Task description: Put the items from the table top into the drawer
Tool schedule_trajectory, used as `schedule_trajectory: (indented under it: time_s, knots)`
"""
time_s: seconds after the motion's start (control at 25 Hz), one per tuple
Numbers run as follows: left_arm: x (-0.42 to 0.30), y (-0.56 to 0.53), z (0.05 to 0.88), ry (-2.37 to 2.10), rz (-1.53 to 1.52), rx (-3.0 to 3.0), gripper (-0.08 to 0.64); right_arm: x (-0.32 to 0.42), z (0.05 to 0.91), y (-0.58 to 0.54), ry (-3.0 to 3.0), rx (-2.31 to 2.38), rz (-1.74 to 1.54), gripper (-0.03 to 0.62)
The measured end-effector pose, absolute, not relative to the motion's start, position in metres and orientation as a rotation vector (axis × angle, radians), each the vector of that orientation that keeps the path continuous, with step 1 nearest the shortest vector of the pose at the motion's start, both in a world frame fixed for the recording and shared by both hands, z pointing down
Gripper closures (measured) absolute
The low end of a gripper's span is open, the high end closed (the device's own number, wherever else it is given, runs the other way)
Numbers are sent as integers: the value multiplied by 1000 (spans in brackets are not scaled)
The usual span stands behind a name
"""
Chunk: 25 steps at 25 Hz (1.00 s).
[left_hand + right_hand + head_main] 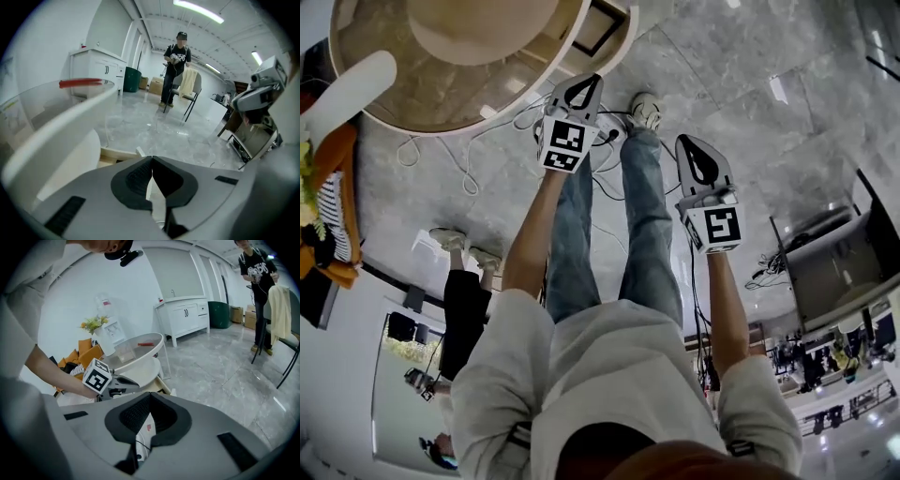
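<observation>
My left gripper is shut with nothing between its jaws and is held up over the floor, just off the rim of the round glass-topped table. In its own view the left gripper has its pads together; a thin red item lies on the glass top and the wooden drawer stands open below. My right gripper is also shut and empty, to the right of the person's legs. From the right gripper I see the red item, a clear box and the left gripper's marker cube.
A white bottle stands at the table's far side, with orange cloth and flowers behind. A power strip with cables lies on the floor by the feet. Another person stands by a chair; white cabinets line the wall.
</observation>
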<state>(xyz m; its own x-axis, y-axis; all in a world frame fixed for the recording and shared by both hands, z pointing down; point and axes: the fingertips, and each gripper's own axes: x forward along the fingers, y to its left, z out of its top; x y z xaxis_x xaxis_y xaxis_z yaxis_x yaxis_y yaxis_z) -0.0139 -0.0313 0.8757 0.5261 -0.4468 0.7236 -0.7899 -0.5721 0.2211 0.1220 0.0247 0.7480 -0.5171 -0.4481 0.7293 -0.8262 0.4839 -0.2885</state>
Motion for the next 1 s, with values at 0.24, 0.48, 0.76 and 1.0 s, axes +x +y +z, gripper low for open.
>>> schedule_trajectory:
  time_s: [0.24,0.48,0.76,1.0]
  knots:
    - [-50,-29,789,-1114,695,2247,543,85,722,5,-2215,986,764,569]
    - [-96,-31,721,-1251,563,2220,543,40,693,-15,-2267,897,660,569]
    - [-139,-32,691,-1332,498,2176,543,-14,677,-57,-2318,832,566,569]
    - [-168,-21,677,-1389,445,2125,543,-59,681,-106,-2322,718,413,569]
